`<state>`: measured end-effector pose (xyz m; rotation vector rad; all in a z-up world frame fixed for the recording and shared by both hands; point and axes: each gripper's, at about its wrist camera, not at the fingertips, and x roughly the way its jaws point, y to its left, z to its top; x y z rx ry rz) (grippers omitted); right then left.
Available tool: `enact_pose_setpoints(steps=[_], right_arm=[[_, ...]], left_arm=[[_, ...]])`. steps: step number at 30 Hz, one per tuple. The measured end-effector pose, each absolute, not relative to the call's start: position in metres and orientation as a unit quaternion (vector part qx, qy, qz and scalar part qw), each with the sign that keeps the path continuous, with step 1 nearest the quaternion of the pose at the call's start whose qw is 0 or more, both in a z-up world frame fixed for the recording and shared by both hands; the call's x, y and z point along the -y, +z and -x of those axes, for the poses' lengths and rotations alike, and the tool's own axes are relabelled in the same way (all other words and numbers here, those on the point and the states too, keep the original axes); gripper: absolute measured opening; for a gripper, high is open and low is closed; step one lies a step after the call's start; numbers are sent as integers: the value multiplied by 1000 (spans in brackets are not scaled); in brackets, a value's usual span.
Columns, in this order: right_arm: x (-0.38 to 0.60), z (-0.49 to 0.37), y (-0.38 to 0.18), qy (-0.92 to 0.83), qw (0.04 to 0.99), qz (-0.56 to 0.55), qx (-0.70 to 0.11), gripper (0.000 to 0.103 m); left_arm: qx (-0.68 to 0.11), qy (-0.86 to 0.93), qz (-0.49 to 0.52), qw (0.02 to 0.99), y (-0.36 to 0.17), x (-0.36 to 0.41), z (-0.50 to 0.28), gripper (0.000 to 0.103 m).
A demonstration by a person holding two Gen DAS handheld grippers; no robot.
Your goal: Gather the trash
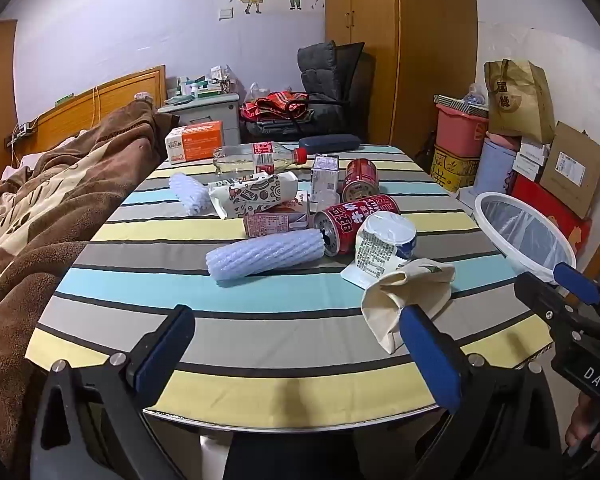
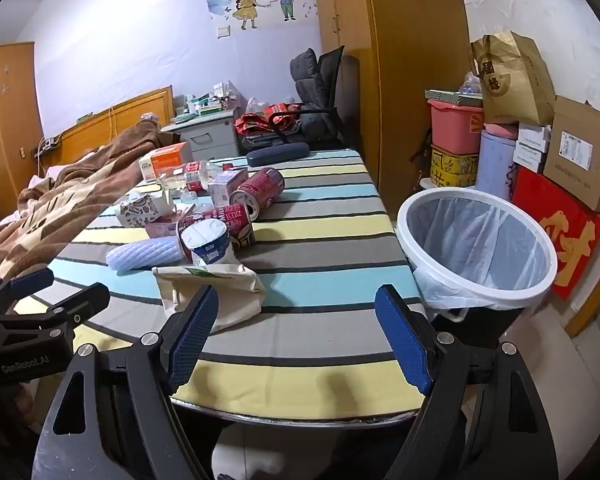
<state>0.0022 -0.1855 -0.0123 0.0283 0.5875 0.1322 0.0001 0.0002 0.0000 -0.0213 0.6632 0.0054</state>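
Where both tools hang over the near edge of the striped table point(image 1: 284, 320), stock reads as follows.

Left gripper point(image 1: 296, 340): jaws spread wide, nothing between them, tilted down at the cloth.
Right gripper point(image 2: 296, 336): jaws likewise spread, nothing held; its left finger overlaps the paper bag in view, contact cannot be told.

Trash ahead of the tools, nearest first:
- paper bag point(image 2: 216, 292), crumpled, cream, lying on its side just ahead of the right gripper.
- cup point(image 1: 384, 240), white with printed label, tipped over, touching the bag's far side.
- foam sleeve point(image 1: 264, 254), white ribbed, lying ahead of the left gripper.
- two red cans point(image 1: 356, 220), on their sides, beyond the cup.
- cartons point(image 1: 276, 216), pouch point(image 1: 256, 194), second foam piece point(image 1: 188, 192), clear bottle point(image 1: 260, 156) with red cap, farther back.

Bin point(image 2: 480, 240): white rim, clear liner, standing off the table's edge, to the right of the right gripper.

Far end: orange box point(image 1: 194, 140), dark case point(image 1: 328, 142).
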Motion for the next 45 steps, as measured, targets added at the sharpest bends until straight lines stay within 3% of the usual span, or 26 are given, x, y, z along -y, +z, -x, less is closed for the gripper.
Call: enact_pose_setpoints(steps=[45], right_arm=[[190,1,-7,47,960,-3,-275,82]], left_arm=[[-318,2,4,948,6,4,2,103]])
